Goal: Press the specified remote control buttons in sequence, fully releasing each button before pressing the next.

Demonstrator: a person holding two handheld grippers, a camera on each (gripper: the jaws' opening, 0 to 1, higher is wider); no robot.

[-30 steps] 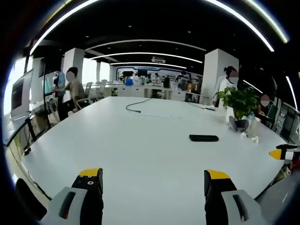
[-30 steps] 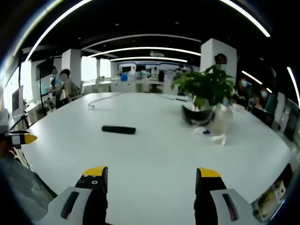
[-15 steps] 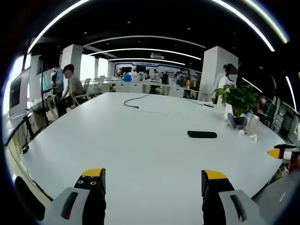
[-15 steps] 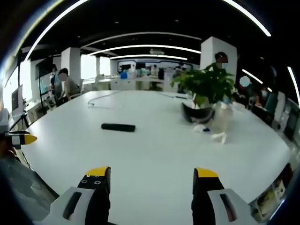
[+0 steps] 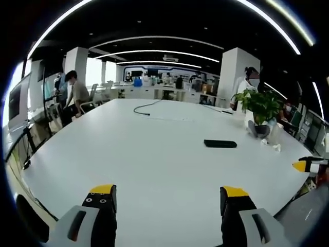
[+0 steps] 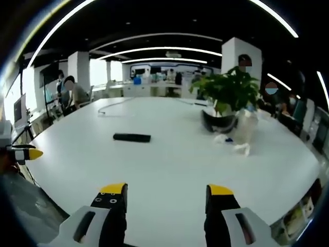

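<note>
In the left gripper view the jaws of the left gripper [image 5: 167, 198] stand wide apart with nothing between them, low over the near edge of the white table [image 5: 144, 154]. The black remote control [image 5: 220, 143] lies flat on the table well beyond the jaws, ahead of the right-hand jaw and nearer than the potted plant [image 5: 260, 109]. A yellow jaw tip of the right gripper [image 5: 304, 165] shows past the remote's near side.

In the right gripper view the jaws of the right gripper [image 6: 165, 196] are also wide and hold nothing. The remote control [image 6: 131, 137] lies well ahead of the left-hand jaw, well apart from the potted plant [image 6: 226, 98]. The left gripper's [image 6: 26, 153] yellow tip shows well to the remote's near left.
</note>
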